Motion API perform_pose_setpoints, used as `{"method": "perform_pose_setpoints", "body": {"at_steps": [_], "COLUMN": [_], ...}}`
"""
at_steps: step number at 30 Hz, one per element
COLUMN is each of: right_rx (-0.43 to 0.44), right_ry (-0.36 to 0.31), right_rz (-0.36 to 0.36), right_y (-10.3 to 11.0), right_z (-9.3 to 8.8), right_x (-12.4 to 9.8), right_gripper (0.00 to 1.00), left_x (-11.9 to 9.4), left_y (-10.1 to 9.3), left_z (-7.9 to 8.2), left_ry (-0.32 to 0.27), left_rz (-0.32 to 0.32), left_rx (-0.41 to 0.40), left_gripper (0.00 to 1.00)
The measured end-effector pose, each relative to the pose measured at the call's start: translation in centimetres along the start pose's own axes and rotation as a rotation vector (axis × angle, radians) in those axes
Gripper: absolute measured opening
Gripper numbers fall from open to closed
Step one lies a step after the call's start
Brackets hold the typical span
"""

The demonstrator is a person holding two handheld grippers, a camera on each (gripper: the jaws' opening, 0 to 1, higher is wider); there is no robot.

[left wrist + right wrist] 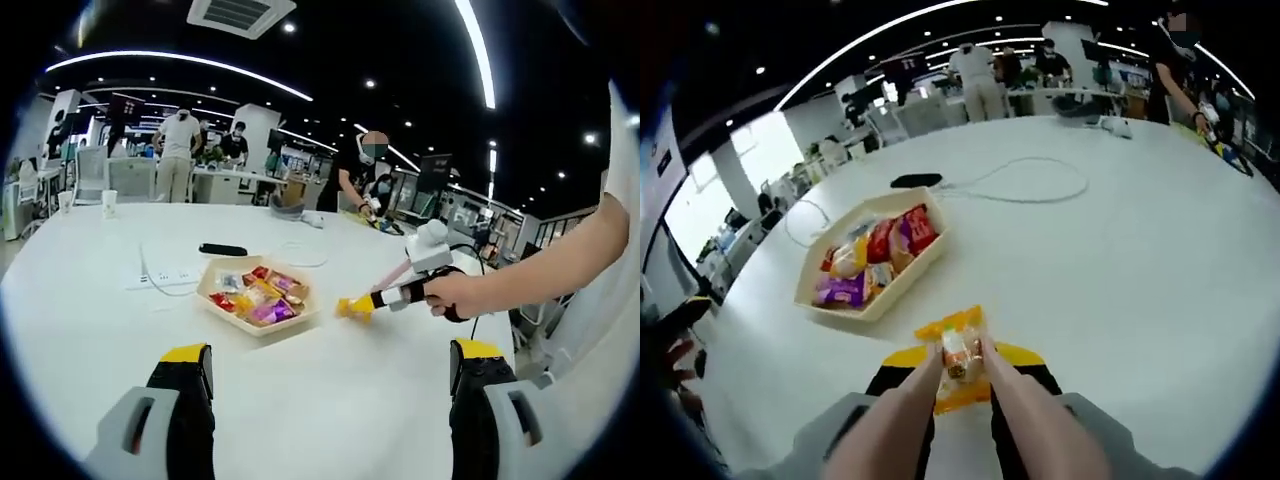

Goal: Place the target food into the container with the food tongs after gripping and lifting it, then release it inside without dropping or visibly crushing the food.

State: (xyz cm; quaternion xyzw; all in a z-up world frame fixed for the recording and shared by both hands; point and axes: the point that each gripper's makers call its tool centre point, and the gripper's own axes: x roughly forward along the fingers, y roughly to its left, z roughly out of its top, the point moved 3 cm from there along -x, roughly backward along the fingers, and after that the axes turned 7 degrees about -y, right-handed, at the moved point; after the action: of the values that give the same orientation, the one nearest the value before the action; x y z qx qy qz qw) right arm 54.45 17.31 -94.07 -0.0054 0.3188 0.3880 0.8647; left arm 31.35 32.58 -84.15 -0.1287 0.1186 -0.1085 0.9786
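At the bottom of the right gripper view, the right gripper (962, 368) is seen with pale food tongs (970, 400) held between its fingers; the tongs are closed on a yellow snack packet (953, 362), low in the frame centre. The container (908, 274), a cream tray with coloured packets inside, is placed on the white bench (1120, 270) just left of centre. In the left gripper view, the fingers of the left gripper (335, 395) are kept wide apart and nothing is held.

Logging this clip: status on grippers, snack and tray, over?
Left gripper open, idle. Right gripper shut on orange snack packet, short of the tray. Tray already holds snacks; path clear.
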Motion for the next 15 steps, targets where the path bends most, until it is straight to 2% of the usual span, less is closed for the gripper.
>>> {"method": "perform_pose_setpoints", "body": {"at_steps": [4, 9, 13, 15], "right_rx": [-0.031, -0.037, -0.054, -0.069], "right_ry": [-0.029, -0.066, -0.07, -0.074], "right_rz": [0.01, 0.011, 0.017, 0.013], "right_y": [0.6, 0.0, 0.3, 0.5], "right_z": [1.0, 2.4, 2.9, 3.2], "right_x": [-0.4, -0.6, -1.3, -1.5], "right_gripper": [0.19, 0.19, 0.19, 0.19], "left_x": [-0.2, -0.1, -0.2, -0.4], "left_y": [0.1, -0.1, -0.5, -0.4], "left_z": [0.1, 0.4, 0.3, 0.2], "left_ry": [0.01, 0.005, 0.002, -0.01], "left_rz": [0.001, 0.001, -0.003, 0.005], "left_rx": [0.015, 0.014, 0.022, -0.001], "left_gripper": [0.99, 0.99, 0.99, 0.99]}}
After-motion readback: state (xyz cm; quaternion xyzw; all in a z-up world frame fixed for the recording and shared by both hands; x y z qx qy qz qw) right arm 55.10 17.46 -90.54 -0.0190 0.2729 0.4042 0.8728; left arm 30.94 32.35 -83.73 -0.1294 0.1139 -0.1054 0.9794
